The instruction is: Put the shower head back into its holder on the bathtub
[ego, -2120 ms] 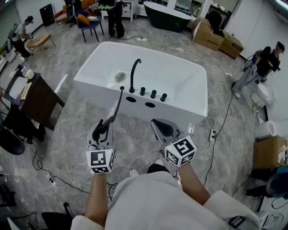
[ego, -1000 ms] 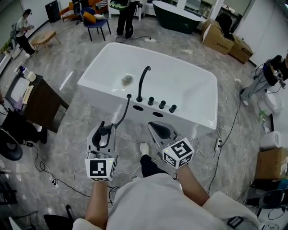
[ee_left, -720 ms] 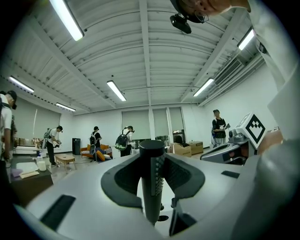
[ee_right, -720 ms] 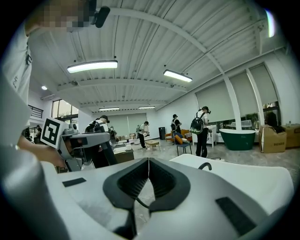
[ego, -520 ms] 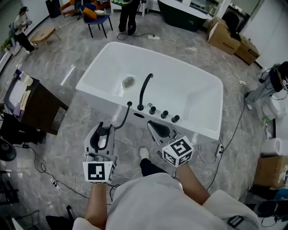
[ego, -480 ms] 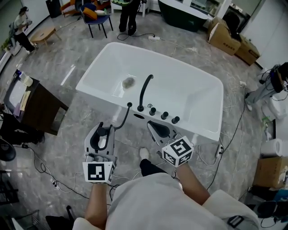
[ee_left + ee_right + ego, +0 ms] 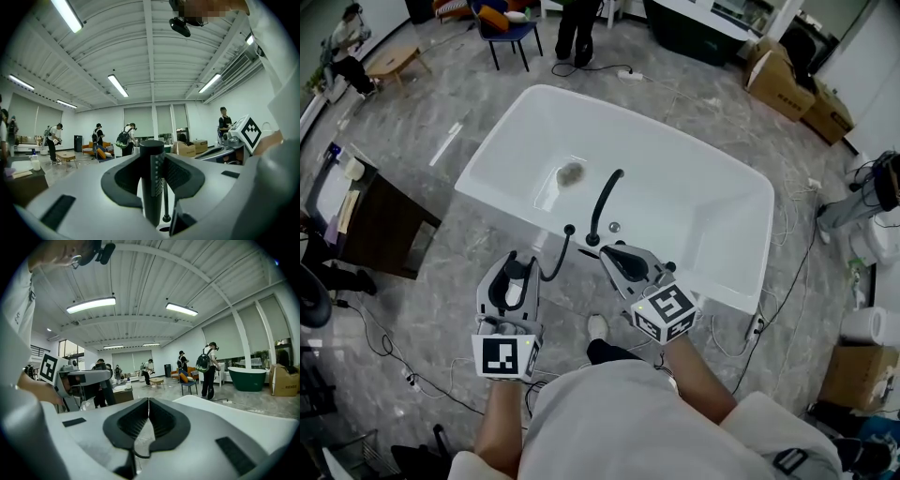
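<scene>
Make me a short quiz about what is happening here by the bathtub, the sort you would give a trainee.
1. True or false: the right gripper has its jaws closed together with nothing between them.
2. What is clamped in the left gripper?
A) the black shower head
B) a white towel
C) a soap bottle
3. Fill in the blank: the curved black faucet stands on the rim of a ___ bathtub.

Key
1. True: its two pads meet and hold nothing.
2. A: the handle stands upright between the pads.
3. White.
</scene>
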